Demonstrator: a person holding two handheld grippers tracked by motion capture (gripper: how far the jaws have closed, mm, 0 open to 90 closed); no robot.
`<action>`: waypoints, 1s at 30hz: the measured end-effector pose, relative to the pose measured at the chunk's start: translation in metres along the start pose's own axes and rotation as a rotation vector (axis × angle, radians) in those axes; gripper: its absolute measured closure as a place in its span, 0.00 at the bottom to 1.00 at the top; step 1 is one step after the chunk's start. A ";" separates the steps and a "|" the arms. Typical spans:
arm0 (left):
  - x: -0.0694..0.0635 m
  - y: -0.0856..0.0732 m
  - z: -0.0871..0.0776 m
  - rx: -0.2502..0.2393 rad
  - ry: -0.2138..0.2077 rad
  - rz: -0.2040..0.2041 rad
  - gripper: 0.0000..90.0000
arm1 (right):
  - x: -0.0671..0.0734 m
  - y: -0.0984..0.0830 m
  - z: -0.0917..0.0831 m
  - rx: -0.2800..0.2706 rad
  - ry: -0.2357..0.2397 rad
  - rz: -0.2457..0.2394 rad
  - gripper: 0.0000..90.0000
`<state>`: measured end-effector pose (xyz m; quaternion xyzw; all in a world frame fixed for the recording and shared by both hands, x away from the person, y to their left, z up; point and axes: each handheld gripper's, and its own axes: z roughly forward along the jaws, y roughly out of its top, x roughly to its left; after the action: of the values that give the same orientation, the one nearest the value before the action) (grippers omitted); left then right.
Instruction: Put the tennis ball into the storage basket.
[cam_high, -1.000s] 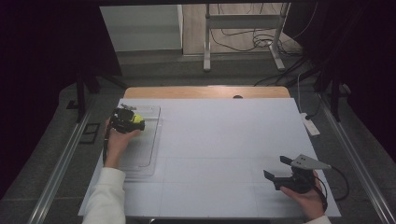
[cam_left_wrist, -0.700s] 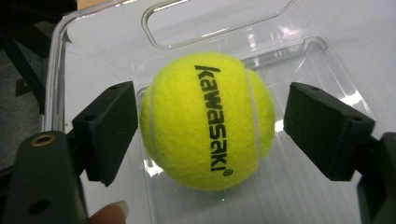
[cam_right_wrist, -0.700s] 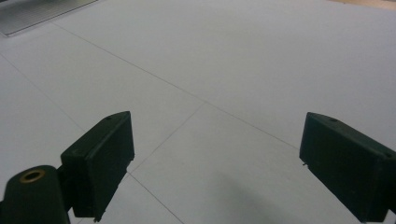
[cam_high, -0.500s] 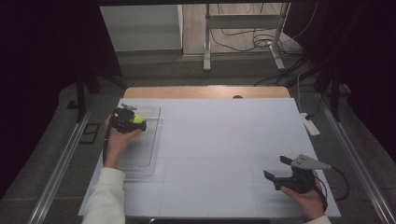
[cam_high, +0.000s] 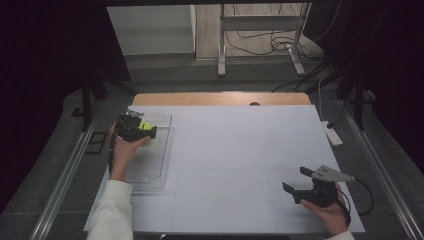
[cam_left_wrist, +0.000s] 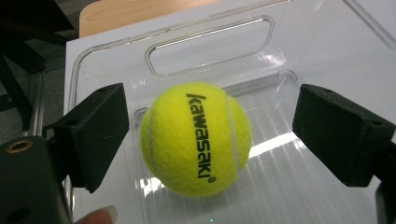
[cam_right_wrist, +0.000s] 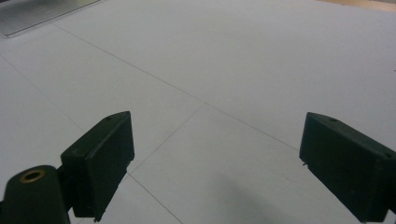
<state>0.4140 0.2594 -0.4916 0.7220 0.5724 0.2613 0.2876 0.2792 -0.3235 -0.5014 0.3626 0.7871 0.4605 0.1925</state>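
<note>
The yellow felt tennis ball (cam_left_wrist: 196, 138) with black "kawasaki" lettering lies inside the clear plastic tray (cam_left_wrist: 210, 56), on its ribbed floor just short of the tray's cut-out handle slot. In the high view the ball (cam_high: 145, 126) shows as a yellow spot at the far end of the tray (cam_high: 162, 150), which sits at the left side of the white surface (cam_high: 235, 150). The left tongs (cam_left_wrist: 212, 133), held by the person's left hand (cam_high: 122, 150), stand around the ball: their jaws have just been opening, and the left gripper view shows a gap between each black pad and the ball, so the ball is between them but not pressed. A fingertip shows at the bottom edge of that view. The right tongs (cam_high: 295, 181) are held low over the near right part of the surface by the right hand (cam_high: 330, 210), well apart from the tray, with jaws spread wide and nothing but bare white sheet between them (cam_right_wrist: 215, 154).
</note>
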 end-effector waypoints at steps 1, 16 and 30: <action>0.000 0.000 -0.001 -0.005 -0.007 -0.005 0.13 | 0.000 0.000 0.000 0.000 0.000 -0.001 0.12; -0.005 -0.002 -0.025 -0.078 -0.152 -0.042 0.12 | -0.001 0.001 0.000 -0.006 0.002 0.003 0.12; -0.020 -0.017 -0.062 -0.132 -0.277 -0.040 0.11 | -0.004 0.001 -0.002 -0.019 0.014 0.018 0.12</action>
<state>0.3548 0.2503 -0.4615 0.7191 0.5230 0.1905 0.4160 0.2811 -0.3275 -0.4999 0.3646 0.7806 0.4722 0.1863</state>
